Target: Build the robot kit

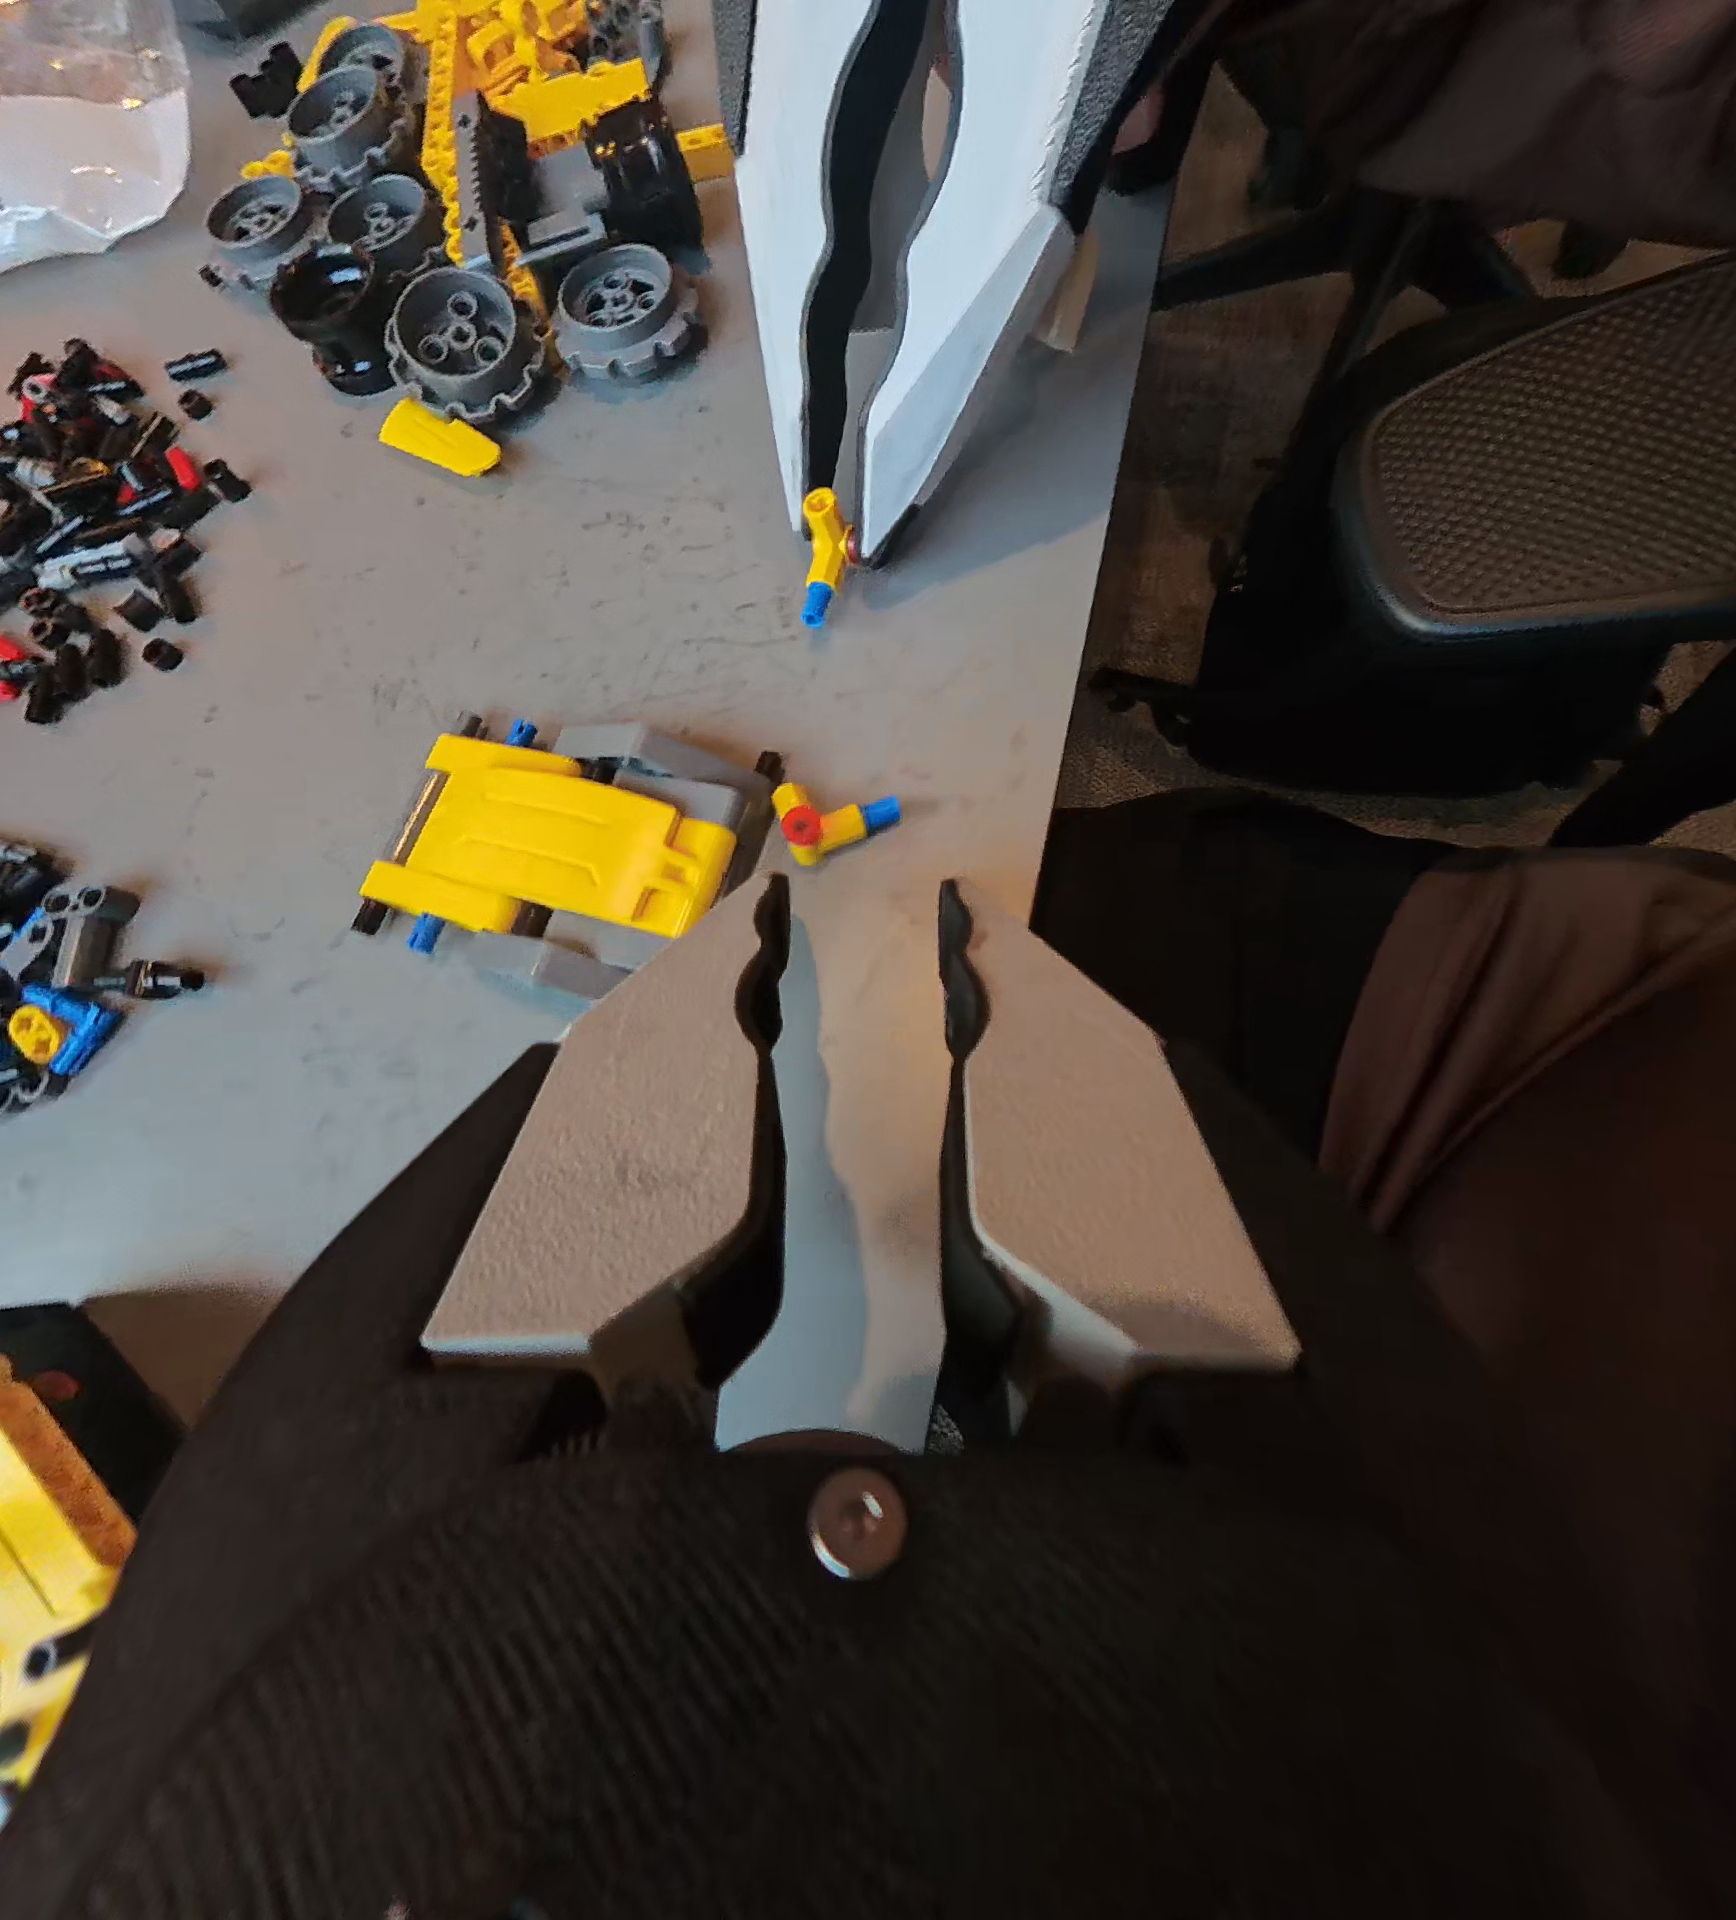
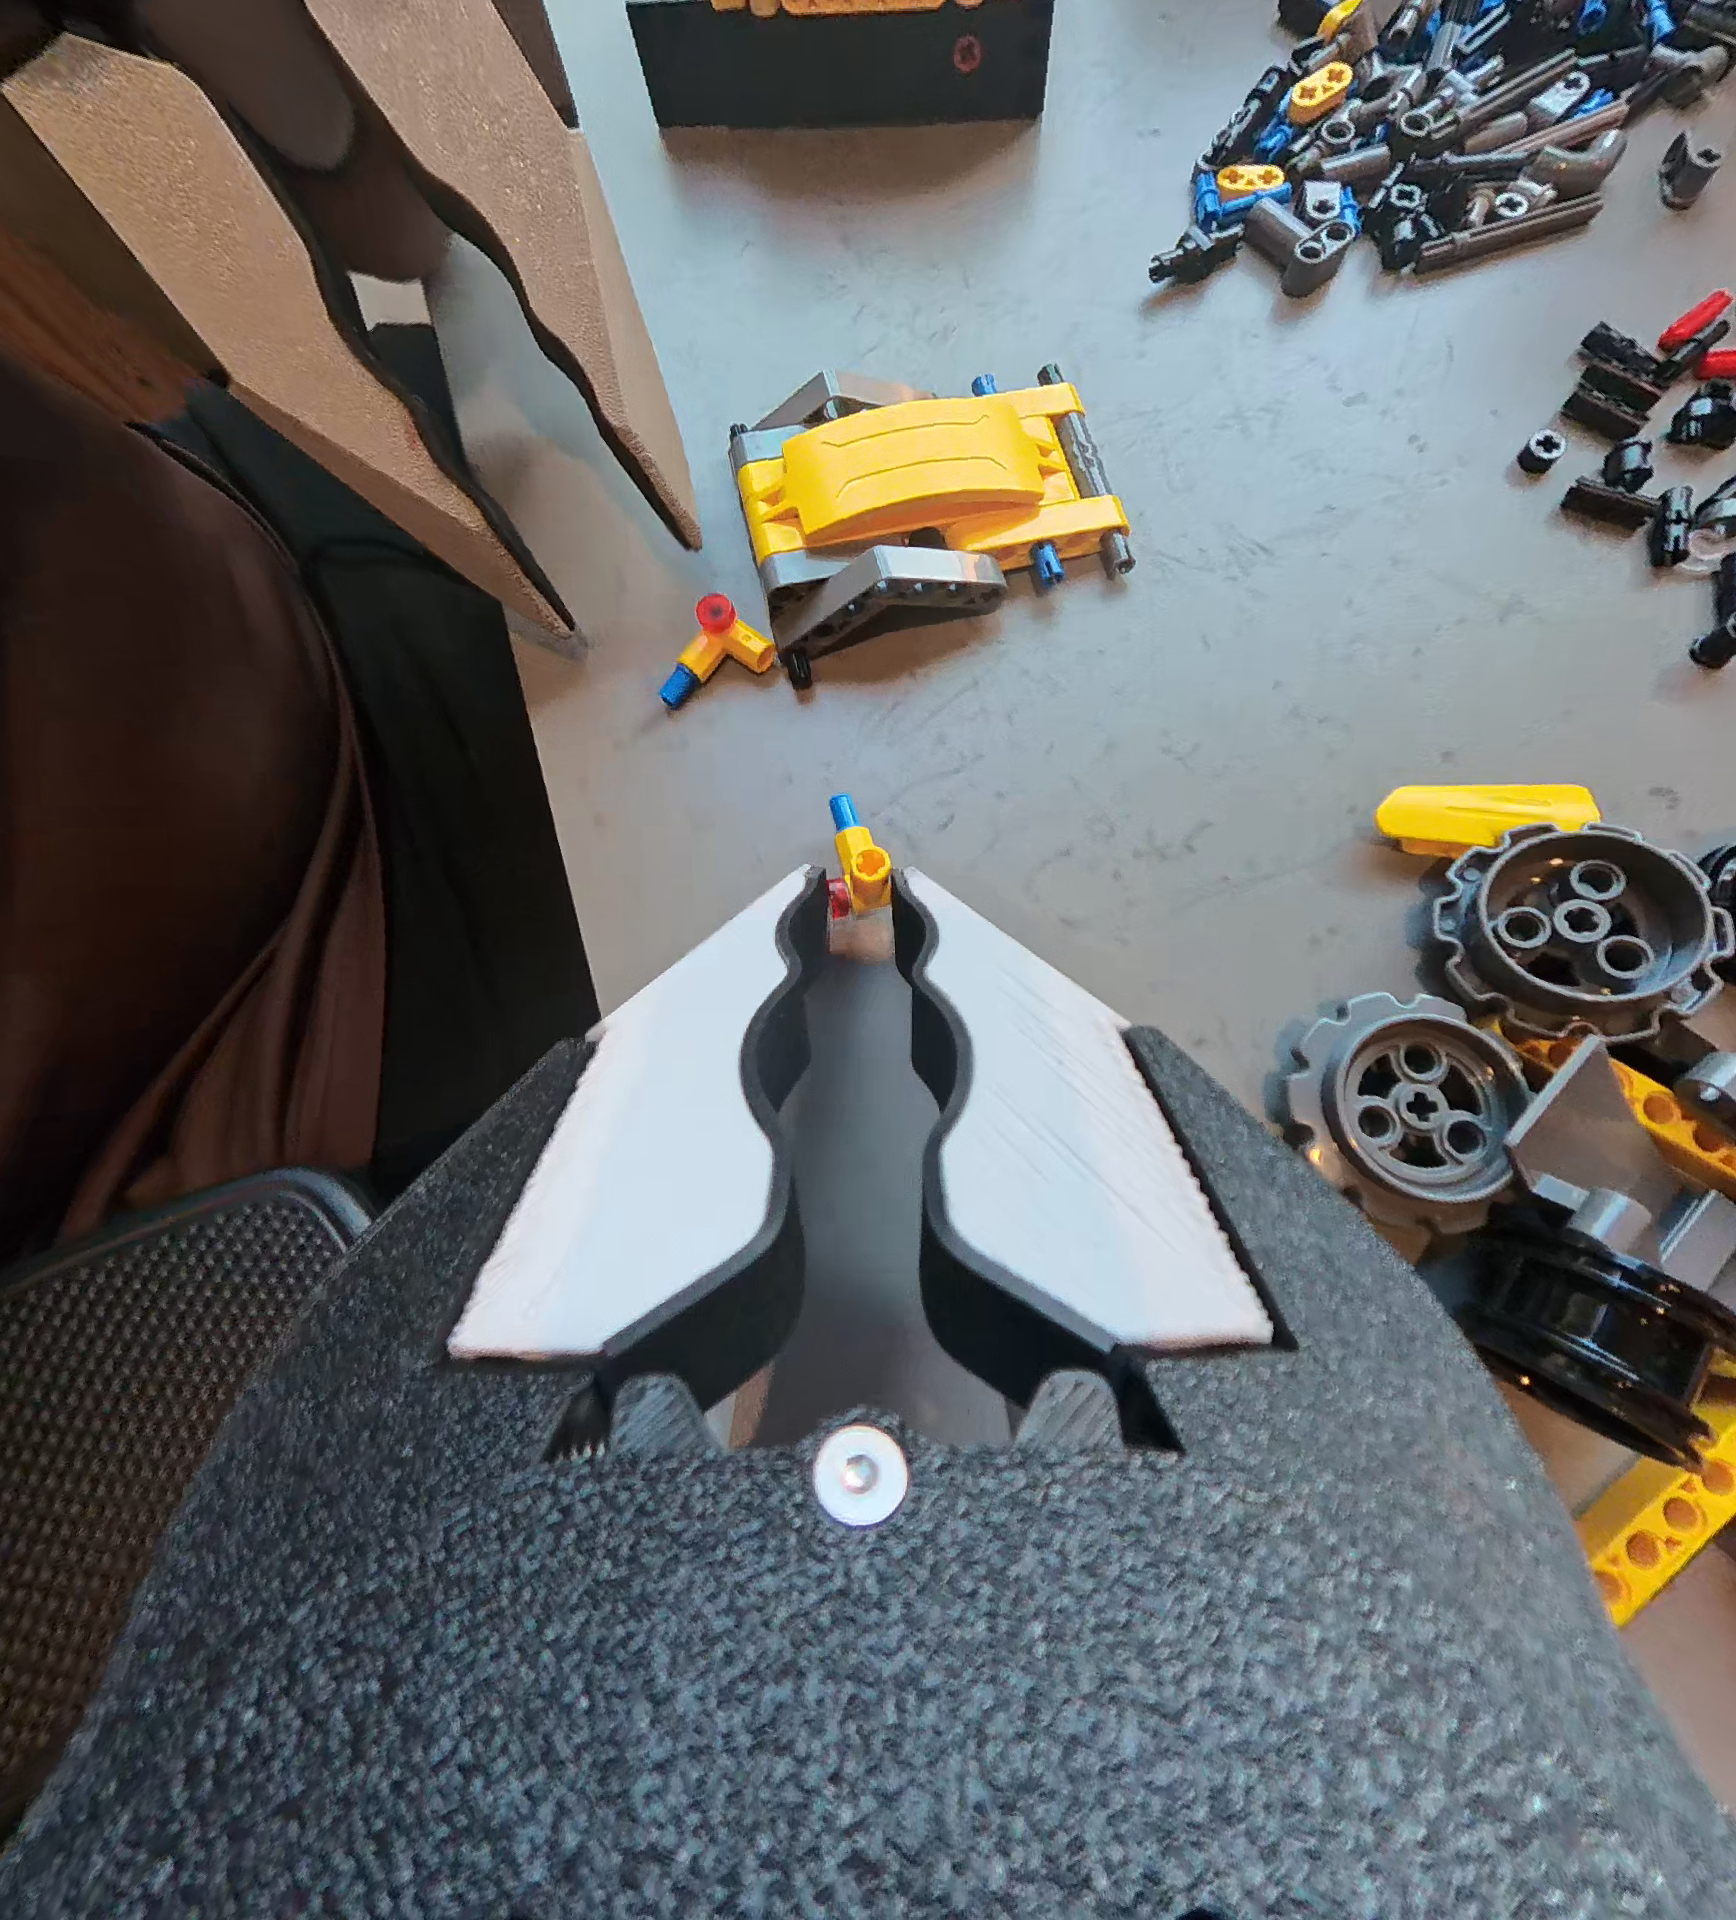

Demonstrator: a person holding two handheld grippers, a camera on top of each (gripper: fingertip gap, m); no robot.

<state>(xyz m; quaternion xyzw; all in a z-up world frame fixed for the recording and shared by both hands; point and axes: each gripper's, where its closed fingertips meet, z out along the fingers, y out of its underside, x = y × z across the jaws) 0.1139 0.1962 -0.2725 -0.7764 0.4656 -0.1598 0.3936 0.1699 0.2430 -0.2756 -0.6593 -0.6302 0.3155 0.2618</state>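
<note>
My right gripper [image 2: 851, 883] is shut on a small yellow connector with a blue pin and a red stud [image 2: 860, 860], held just above the grey table; it also shows in the left wrist view [image 1: 826, 551], pinched at the white fingers' tips [image 1: 836, 525]. My left gripper [image 1: 862, 896] is open and empty, low over the table near its edge. A second yellow connector with a blue pin and a red stud [image 1: 828, 823] lies just ahead of it, and shows in the right wrist view [image 2: 720, 644]. A yellow and grey brick assembly [image 1: 573, 847] lies next to that connector [image 2: 931, 499].
Grey toothed wheels and a yellow beam model [image 1: 469, 208] lie at the back, with piles of black, red and blue pins [image 1: 43, 530] to the left. A plastic bag [image 1: 33, 135] lies far left. A mesh chair [image 1: 1591, 468] stands beyond the table edge [image 1: 1103, 644]. A black box [image 2: 843, 62] stands on the table. There is about 8 centimeters between the tips of the two grippers.
</note>
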